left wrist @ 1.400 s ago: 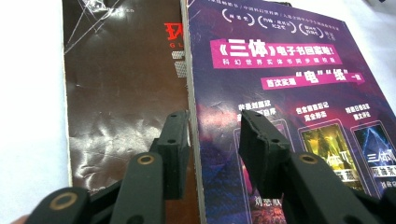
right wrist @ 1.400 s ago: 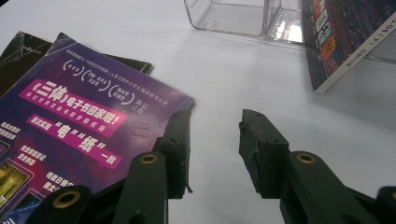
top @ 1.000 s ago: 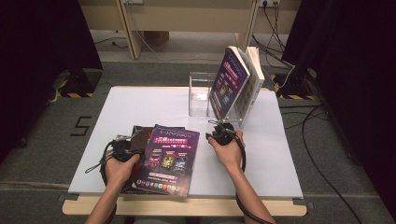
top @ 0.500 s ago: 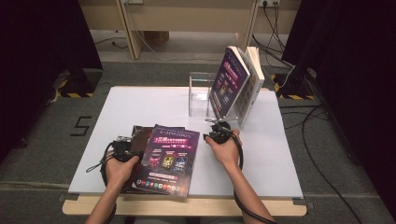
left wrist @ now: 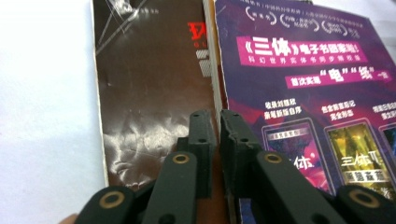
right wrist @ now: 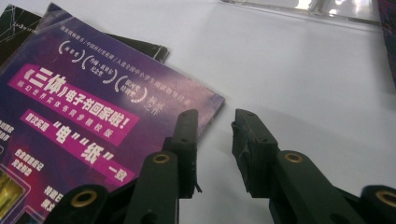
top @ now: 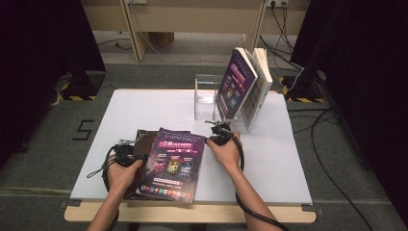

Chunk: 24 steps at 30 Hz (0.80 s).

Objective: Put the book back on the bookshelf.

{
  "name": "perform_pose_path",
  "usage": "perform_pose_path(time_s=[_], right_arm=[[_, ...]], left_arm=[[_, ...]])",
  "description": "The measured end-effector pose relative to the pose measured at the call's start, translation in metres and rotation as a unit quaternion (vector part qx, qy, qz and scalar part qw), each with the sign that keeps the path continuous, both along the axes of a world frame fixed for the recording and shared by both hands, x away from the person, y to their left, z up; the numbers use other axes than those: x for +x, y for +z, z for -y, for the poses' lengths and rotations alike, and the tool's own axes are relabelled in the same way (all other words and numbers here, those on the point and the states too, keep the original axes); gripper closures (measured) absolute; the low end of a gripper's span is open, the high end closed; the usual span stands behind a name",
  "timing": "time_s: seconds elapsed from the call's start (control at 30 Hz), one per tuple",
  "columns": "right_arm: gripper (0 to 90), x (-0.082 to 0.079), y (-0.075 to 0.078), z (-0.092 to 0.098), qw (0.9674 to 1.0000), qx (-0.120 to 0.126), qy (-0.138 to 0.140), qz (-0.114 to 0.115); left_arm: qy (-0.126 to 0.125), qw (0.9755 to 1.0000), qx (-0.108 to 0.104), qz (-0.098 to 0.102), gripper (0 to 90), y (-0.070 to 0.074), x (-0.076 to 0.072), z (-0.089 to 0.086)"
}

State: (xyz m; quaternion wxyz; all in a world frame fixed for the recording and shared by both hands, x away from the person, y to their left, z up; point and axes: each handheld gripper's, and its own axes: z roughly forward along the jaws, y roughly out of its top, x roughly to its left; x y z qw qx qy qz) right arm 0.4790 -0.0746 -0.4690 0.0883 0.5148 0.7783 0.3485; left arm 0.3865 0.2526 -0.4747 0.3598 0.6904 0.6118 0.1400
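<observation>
Four books [top: 173, 163]; one clear stand [top: 208, 96]; two grippers [top: 217, 134].

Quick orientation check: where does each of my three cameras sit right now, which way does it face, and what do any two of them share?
High view: above the person's side, looking forward and down on the white table; both forearms, left gripper and right gripper show.
Left gripper view: rides the left gripper, looking along its nearly closed jaws at the seam between the dark book and the purple book.
Right gripper view: rides the right gripper, looking over parted jaws at the purple book's corner.
Shared: all three show the purple book.
</observation>
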Motion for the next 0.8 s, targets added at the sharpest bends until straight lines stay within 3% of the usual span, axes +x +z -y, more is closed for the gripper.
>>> perform_pose_path(time_s=[0.2,0.37,0.53,0.8], right_arm=[[67.3,0.009,-0.001,-0.006,0.9998,0.009,-0.007,-0.016],[66.1,0.015,-0.004,-0.007,0.9996,0.014,-0.010,-0.021],[65.4,0.020,-0.003,-0.010,0.9995,0.012,-0.007,-0.028],[63.3,0.026,-0.006,-0.012,0.9989,0.017,-0.006,-0.042]], left_arm=[[-0.004,0.9999,-0.006,0.014,70.6,0.005,-0.001,0.006],[-0.014,0.9999,-0.001,0.005,63.2,0.000,0.001,0.010],[-0.019,0.9998,0.001,-0.002,62.8,-0.003,0.002,0.012],[-0.025,0.9995,-0.014,-0.011,62.5,-0.007,0.003,0.013]])
